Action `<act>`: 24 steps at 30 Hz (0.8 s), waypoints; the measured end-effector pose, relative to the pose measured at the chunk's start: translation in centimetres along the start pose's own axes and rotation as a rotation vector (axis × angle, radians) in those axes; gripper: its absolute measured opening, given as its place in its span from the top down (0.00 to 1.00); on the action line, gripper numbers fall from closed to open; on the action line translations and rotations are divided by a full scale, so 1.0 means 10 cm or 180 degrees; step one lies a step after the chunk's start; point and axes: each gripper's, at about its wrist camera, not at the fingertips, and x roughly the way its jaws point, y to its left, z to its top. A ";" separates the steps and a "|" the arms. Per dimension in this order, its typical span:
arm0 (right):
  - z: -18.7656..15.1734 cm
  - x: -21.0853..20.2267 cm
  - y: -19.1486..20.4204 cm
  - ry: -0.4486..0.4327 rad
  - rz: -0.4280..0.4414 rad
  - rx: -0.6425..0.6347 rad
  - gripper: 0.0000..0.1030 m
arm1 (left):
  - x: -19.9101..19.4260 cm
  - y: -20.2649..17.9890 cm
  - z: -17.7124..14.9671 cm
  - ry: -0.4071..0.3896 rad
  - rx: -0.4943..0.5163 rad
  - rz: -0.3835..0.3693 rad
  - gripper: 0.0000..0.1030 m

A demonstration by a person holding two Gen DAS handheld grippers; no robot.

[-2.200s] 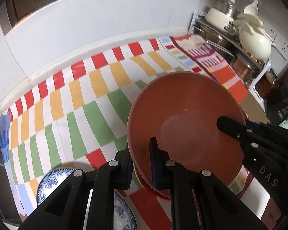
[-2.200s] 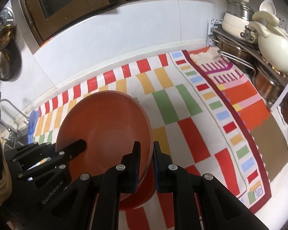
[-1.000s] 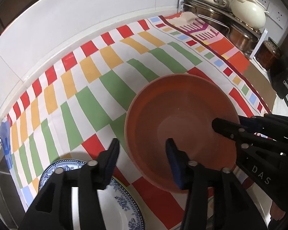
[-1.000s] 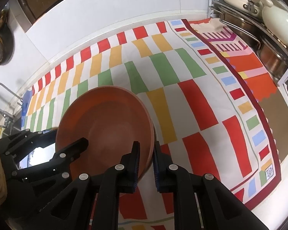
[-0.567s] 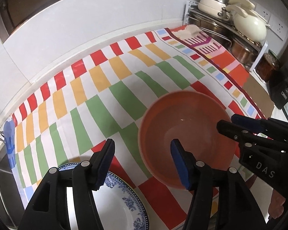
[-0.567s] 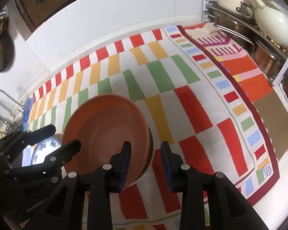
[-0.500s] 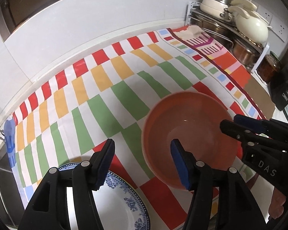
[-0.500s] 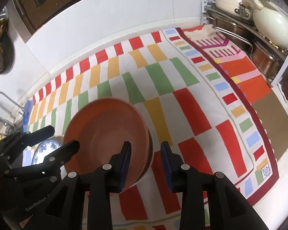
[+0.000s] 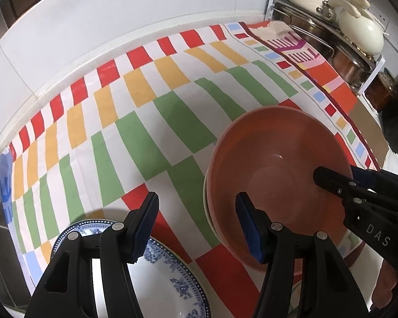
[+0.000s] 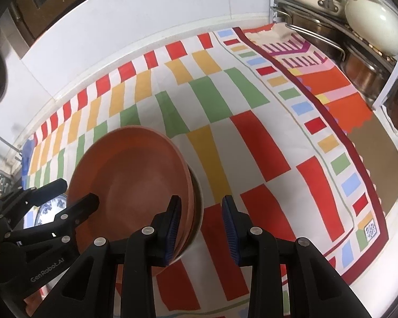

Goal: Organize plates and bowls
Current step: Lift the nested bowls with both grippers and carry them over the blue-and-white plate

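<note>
An orange bowl (image 9: 273,164) sits nested on a stack of bowls on the striped cloth; it also shows in the right wrist view (image 10: 130,169). My left gripper (image 9: 196,222) is open and empty, its right finger by the bowl's near rim. My right gripper (image 10: 201,220) is open and empty, just right of the stack's rim. A blue-and-white plate (image 9: 156,278) lies under the left gripper; a sliver of that plate (image 10: 49,206) shows in the right wrist view.
A colourful striped cloth (image 9: 151,111) covers the counter up to the white wall. A rack with cream pots and steel pans (image 9: 358,26) stands at the far right. A jar (image 9: 384,90) and a dark appliance stand beside it.
Both grippers were shut on the orange bowl's rim and lowered it onto the stack. Both then opened, let go and drew back a little. The bowl now rests there.
</note>
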 end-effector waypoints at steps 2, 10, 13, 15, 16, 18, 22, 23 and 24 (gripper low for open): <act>0.00 0.03 -0.01 0.0020 0.0021 0.0026 0.68 | 0.03 0.00 0.01 0.0012 -0.0015 -0.0023 0.43; -0.02 0.15 -0.02 0.0112 0.0114 0.0131 0.68 | 0.20 0.00 0.03 0.0170 -0.0092 -0.0135 0.43; -0.03 0.21 -0.03 0.0156 0.0173 0.0192 0.68 | 0.21 0.01 0.04 0.0182 -0.0120 -0.0209 0.45; -0.03 0.22 -0.03 0.0170 0.0206 0.0220 0.68 | 0.22 0.01 0.05 0.0204 -0.0153 -0.0277 0.48; -0.03 0.23 -0.03 0.0185 0.0225 0.0234 0.68 | 0.23 0.01 0.06 0.0221 -0.0173 -0.0319 0.52; -0.02 0.25 -0.03 0.0220 0.0265 0.0258 0.68 | 0.23 0.02 0.06 0.0256 -0.0217 -0.0409 0.58; -0.01 0.28 -0.04 0.0293 0.0335 0.0341 0.68 | 0.24 0.00 0.09 0.0319 -0.0242 -0.0512 0.67; -0.01 0.28 -0.04 0.0299 0.0332 0.0346 0.68 | 0.24 -0.01 0.10 0.0326 -0.0241 -0.0515 0.67; -0.01 0.28 -0.04 0.0309 0.0330 0.0360 0.68 | 0.24 0.00 0.10 0.0336 -0.0253 -0.0521 0.67</act>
